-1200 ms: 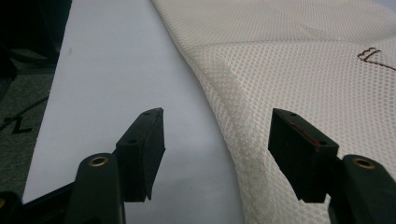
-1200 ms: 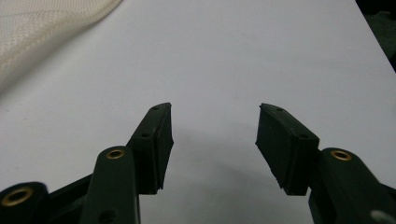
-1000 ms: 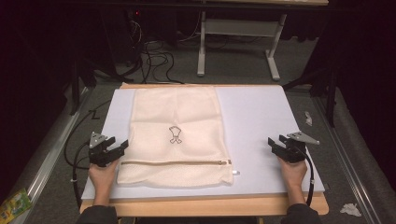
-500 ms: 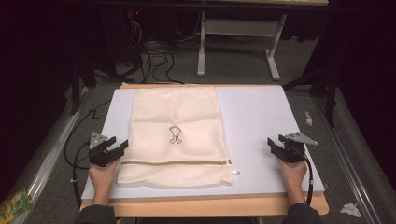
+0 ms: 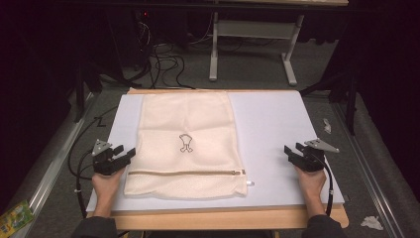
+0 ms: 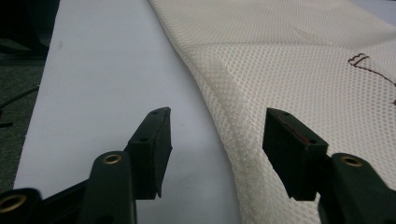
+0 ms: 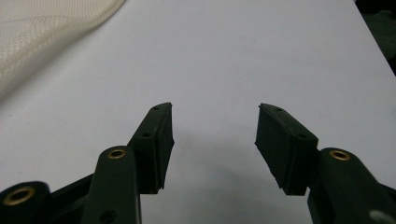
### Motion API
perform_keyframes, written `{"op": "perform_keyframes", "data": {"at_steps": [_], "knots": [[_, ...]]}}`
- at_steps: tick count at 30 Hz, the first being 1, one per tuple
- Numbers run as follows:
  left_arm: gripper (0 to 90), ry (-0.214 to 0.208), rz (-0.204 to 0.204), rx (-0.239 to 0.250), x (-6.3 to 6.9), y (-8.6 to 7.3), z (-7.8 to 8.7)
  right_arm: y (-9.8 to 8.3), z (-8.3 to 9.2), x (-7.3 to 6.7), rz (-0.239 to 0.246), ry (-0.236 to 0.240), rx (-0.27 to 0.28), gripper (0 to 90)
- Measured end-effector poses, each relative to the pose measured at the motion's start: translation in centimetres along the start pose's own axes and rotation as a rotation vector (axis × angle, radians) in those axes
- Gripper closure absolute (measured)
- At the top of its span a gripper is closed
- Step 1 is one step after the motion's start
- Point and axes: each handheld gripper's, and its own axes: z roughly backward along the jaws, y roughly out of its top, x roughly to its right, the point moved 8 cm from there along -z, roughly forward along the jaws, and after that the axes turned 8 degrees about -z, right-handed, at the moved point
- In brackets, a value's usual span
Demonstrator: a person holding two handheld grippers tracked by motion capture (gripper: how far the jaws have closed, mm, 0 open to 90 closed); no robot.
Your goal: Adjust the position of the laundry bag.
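Cream mesh laundry bag [image 5: 186, 144], rectangular, with a small dark emblem at its centre and a zip running across near its nearer end, lies flat on the pale lilac-white table mat [image 5: 277, 134], set left of the mat's middle. Its long axis runs away from the person, and the zip [image 5: 185, 173] crosses that axis. The left gripper [image 5: 117, 158] sits just beside the bag's left edge, level with the zip or slightly beyond it; in the left gripper view its black jaws are spread apart, empty, and they straddle the bag's left hem [image 6: 219, 107], one jaw over bare mat and the other over mesh. Whether the jaws touch the fabric cannot be told. The right gripper [image 5: 297, 153] rests well apart from the bag, over bare mat on the right side, jaws likewise spread and holding nothing; in the right gripper view the bag shows as a corner of mesh [image 7: 42, 32] far off to that view's upper left. Judgement: the left hand is clearly the nearer to the bag, and any grasp of the hem calls for only a short advance, whereas the right must cross open mat to reach the zip pull's end [image 5: 245, 172]. Against the earlier frames, no difference is detectable: bag, both grippers and both hands hold the same positions.
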Motion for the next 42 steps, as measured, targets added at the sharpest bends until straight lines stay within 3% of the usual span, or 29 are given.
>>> {"op": "perform_keyframes", "data": {"at_steps": [8,13,17,28,42], "knots": [[40.7,-0.006,-0.002,-0.039,0.3,0.4,0.7,0.3,0.1,-0.6,-0.033,0.029,-0.009,45.4],[38.8,-0.017,-0.015,-0.048,0.7,0.9,1.3,-0.2,0.0,-0.9,-0.047,0.044,-0.061,46.2],[36.6,-0.029,-0.020,-0.078,1.0,0.8,1.3,-0.4,0.1,-0.8,-0.090,0.047,-0.081,46.5],[34.2,-0.053,-0.021,-0.139,1.7,0.3,1.3,-0.2,0.8,-2.7,-0.051,0.099,-0.111,49.7],[34.0,-0.051,-0.017,-0.163,1.9,0.1,1.1,-0.5,0.1,-6.2,-0.005,0.186,-0.164,54.4]]}}
